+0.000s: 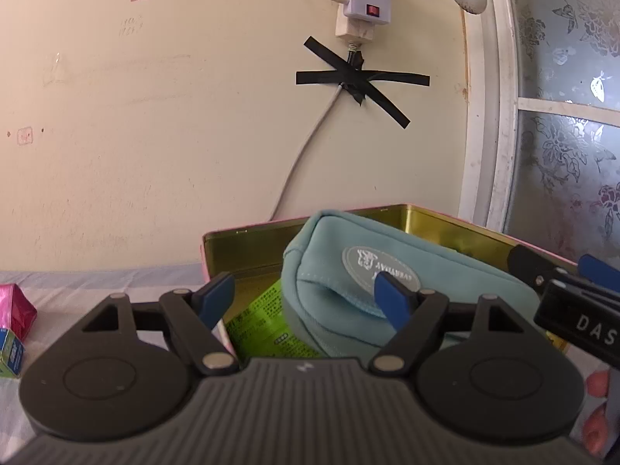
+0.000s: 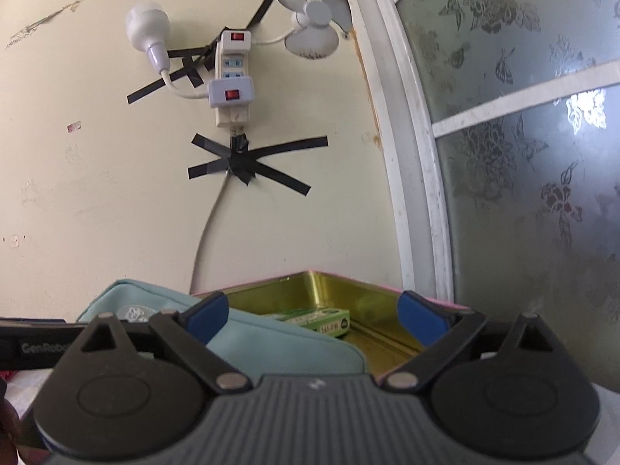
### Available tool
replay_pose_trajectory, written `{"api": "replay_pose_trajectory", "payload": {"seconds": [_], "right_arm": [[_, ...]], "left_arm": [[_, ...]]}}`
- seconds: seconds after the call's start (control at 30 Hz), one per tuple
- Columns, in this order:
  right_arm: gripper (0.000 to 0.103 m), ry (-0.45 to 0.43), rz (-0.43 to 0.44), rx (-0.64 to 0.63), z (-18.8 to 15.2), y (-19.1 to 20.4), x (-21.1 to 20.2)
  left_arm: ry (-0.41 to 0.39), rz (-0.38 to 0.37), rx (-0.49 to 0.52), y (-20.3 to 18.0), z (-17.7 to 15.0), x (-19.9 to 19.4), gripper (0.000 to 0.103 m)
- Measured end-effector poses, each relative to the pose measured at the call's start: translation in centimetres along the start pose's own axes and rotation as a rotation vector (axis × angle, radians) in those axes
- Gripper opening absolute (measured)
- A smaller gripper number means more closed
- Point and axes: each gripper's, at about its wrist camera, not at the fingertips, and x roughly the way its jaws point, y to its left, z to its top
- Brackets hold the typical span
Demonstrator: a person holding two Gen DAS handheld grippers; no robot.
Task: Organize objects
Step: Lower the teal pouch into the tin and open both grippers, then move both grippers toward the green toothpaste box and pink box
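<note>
Grippers sit low in both frames, each with its blue-padded fingers spread wide and nothing between them. In the left wrist view the left gripper (image 1: 306, 300) fills the bottom half of the frame; its left fingertip shows in front of the near left corner of a pink-sided tin box (image 1: 248, 240) with a gold interior, and its right fingertip overlaps a light blue zip pouch (image 1: 407, 283) in the picture, though contact cannot be judged. The pouch lies tilted in the tin at centre right of the frame, its round grey logo patch facing up and its upper end propped near the far wall. Under its lower left corner a bright green printed packet (image 1: 267, 325) shows inside the tin.

At the right edge of that frame the right gripper (image 1: 558, 267) reaches in over the tin's right side. At the lower left edge, a shiny pink packet (image 1: 17, 306) and a small green and blue box (image 1: 9, 352) rest on a pale cloth-covered surface (image 1: 97, 283).

In the right wrist view the right gripper (image 2: 314, 316) frames the tin's far corner at lower centre, with a green carton (image 2: 321, 319) lying on the gold floor and the pouch at lower left.

On the cream wall, a white power strip (image 2: 230, 81) is held with black tape (image 2: 248, 161), a small white fan (image 2: 316, 19) to its upper right.
</note>
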Motion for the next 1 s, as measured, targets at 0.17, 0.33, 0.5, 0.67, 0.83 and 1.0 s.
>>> {"api": "replay_pose_trajectory", "payload": {"seconds": [0.17,0.33,0.5,0.67,0.83,1.0], "right_arm": [[0.099,0.012,0.002,0.099,-0.1,-1.8,0.1],[0.099,-0.011,-0.06,0.183,0.0,-3.7,-0.3],[0.099,0.018,-0.112,0.37,-0.6,-6.8,0.0],[0.099,0.019,-0.168,0.551,-1.6,-9.6,-0.4],[0.097,0.111,-0.24,0.633,-2.5,-10.5,-0.9],[0.1,0.111,-0.266,0.579,-3.1,-9.2,-3.6]], "left_arm": [[-0.02,0.026,-0.033,1.2,-0.2,-2.1,0.081],[-0.017,0.067,-0.081,4.7,-0.6,-4.9,0.081],[0.05,0.194,-0.05,9.7,-2.5,-6.0,0.082],[0.15,0.322,-0.087,15.6,-4.8,-7.3,0.082],[0.202,0.414,-0.083,20.2,-6.8,-8.8,0.082],[0.268,0.446,-0.169,25.0,-8.3,-10.9,0.082]]}}
